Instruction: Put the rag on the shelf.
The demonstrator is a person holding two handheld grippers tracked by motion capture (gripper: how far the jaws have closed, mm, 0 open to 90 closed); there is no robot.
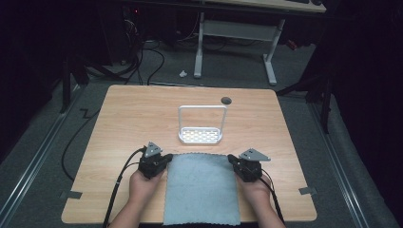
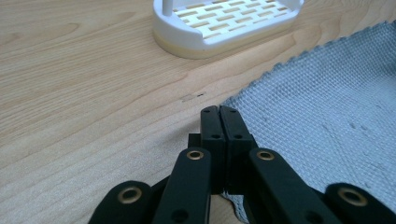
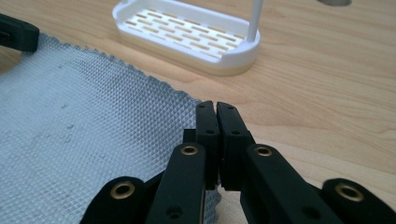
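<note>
Wood table [image 1: 123,123] in dark room, grey floor [image 1: 43,137] around. White rack [image 1: 200,135] past grey cloth [image 1: 202,190]. Left gripper [image 2: 219,112] jaws pressed together at cloth's left far corner. Right gripper [image 3: 215,108] jaws pressed together at right far corner.

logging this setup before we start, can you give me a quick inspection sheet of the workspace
surface: light wooden table, with a dark round hole near its far edge and grey tape pieces at the near corners
job's things: grey cloth lying flat at the near edge, hanging slightly over it; white slotted rack with a tall hoop handle just beyond it
clutter: nothing seen on the table
grippers: left tongs shut at the cloth's far left corner; right tongs shut at its far right corner; whether either pinches the cloth cannot be told
cables: one black cable trails from each tool toward the person
surroundings: grey floor, white desk frame, dark cables on the floor behind
</note>
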